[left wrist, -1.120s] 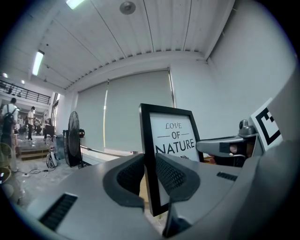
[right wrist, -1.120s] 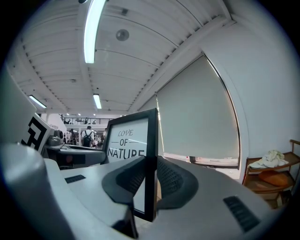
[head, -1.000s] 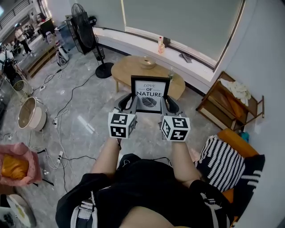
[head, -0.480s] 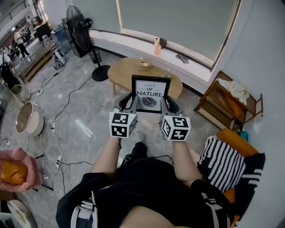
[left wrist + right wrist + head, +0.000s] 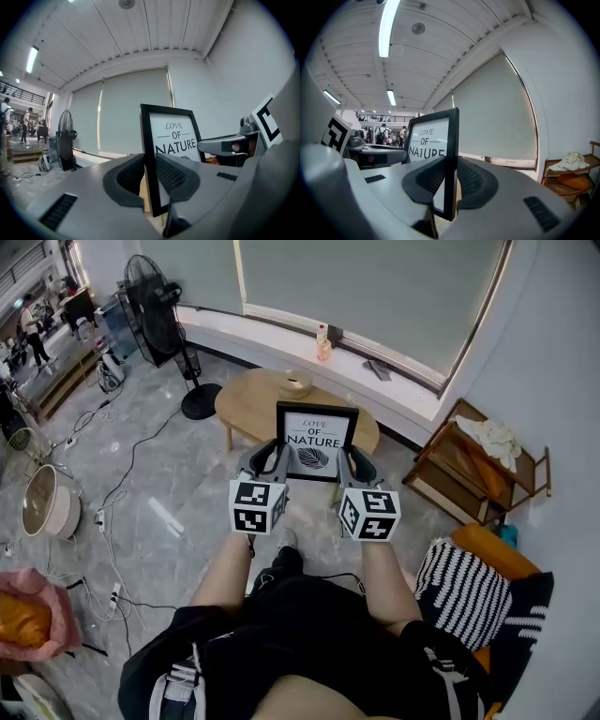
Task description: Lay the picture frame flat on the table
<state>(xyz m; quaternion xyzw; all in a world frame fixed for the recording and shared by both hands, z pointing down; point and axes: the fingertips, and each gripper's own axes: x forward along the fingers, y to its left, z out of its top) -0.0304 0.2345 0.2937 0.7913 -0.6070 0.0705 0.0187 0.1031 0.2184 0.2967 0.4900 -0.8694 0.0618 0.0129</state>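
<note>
A black picture frame [image 5: 316, 441] with a white "LOVE OF NATURE" print is held upright in the air, in front of the round wooden table [image 5: 246, 397]. My left gripper [image 5: 274, 462] is shut on the frame's left edge [image 5: 148, 159], pads on both faces. Clamped on the frame's right edge [image 5: 451, 159] is my right gripper [image 5: 346, 466]. The frame's lower edge is hidden behind the grippers in the head view.
A small bowl [image 5: 297, 382] sits on the table's far side. A standing fan [image 5: 173, 329] is at the left, a wooden shelf [image 5: 478, 465] at the right, a striped cushion [image 5: 464, 589] near my right arm. Cables and a drum [image 5: 49, 499] lie on the floor.
The frame stays clamped between both grippers. The whole view has shifted forward: the table and fan sit a little nearer and further left than before.
</note>
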